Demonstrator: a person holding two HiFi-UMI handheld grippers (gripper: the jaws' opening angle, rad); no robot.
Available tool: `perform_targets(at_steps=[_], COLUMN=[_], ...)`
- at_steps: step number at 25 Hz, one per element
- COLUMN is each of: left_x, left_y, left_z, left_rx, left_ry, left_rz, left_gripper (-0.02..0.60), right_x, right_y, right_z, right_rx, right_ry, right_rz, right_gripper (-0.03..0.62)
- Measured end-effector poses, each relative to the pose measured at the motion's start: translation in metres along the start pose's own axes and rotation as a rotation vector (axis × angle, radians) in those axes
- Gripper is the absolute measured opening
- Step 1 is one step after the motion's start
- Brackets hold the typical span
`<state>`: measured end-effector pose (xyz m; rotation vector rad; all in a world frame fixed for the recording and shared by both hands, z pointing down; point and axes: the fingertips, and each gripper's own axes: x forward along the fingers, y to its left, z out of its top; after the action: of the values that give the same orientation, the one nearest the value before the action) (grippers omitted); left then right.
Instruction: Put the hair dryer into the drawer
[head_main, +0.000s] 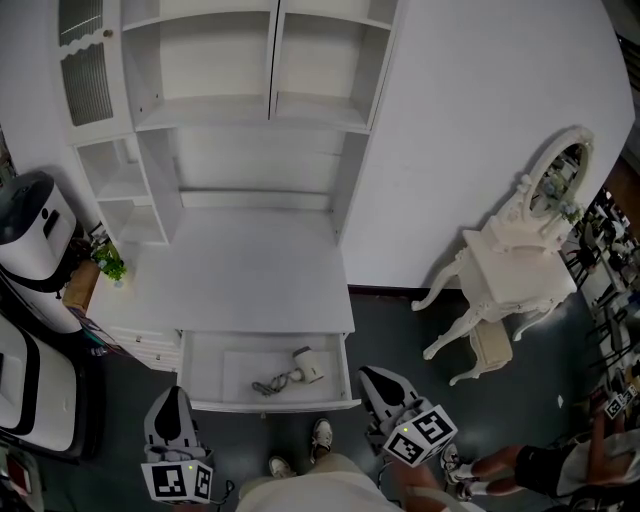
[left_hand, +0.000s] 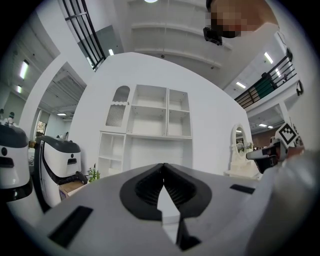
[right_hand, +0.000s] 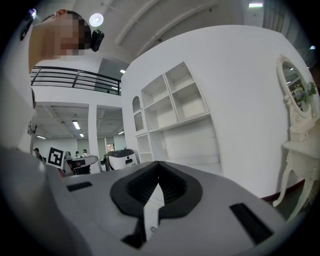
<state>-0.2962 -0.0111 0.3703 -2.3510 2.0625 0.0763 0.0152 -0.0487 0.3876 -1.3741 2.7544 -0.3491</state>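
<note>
White shelf unit (head_main: 265, 110) standing at 12 o'clock, desk top (head_main: 250, 265) below. Dressing table (head_main: 515, 265) sitting at 3 o'clock on dark floor (head_main: 400, 330). Drawer (head_main: 215, 375) standing open at 6 o'clock; hair dryer (head_main: 306, 364) lying inside, toward 3 o'clock side. Left gripper (head_main: 175, 395) and right gripper (head_main: 372, 378) hovering at drawer front, jaws pressing together, gripping nothing.

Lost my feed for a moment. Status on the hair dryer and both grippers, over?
Left gripper shut, empty. Right gripper shut, empty. Hair dryer lying in the open drawer, cord beside it. Nothing in the way.
</note>
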Motion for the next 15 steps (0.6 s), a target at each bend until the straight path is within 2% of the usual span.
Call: perform_targets(at_steps=[7, 15], left_x=[0.0053, 0.0000], left_y=[-0.0099, -0.0080], left_z=[0.0015, 0.0020], left_rx=[0.000, 0.008], left_ry=[-0.006, -0.005], left_rz=[-0.024, -0.012], left_gripper=[0.017, 0.017], right_x=[-0.0017, -0.0008], right_y=[-0.0005, 0.0053], right_z=[-0.0025, -0.0082], right_rx=[0.013, 0.024], right_ry=[-0.010, -0.012], right_rz=[-0.001, 0.015], right_gripper=[0.008, 0.008])
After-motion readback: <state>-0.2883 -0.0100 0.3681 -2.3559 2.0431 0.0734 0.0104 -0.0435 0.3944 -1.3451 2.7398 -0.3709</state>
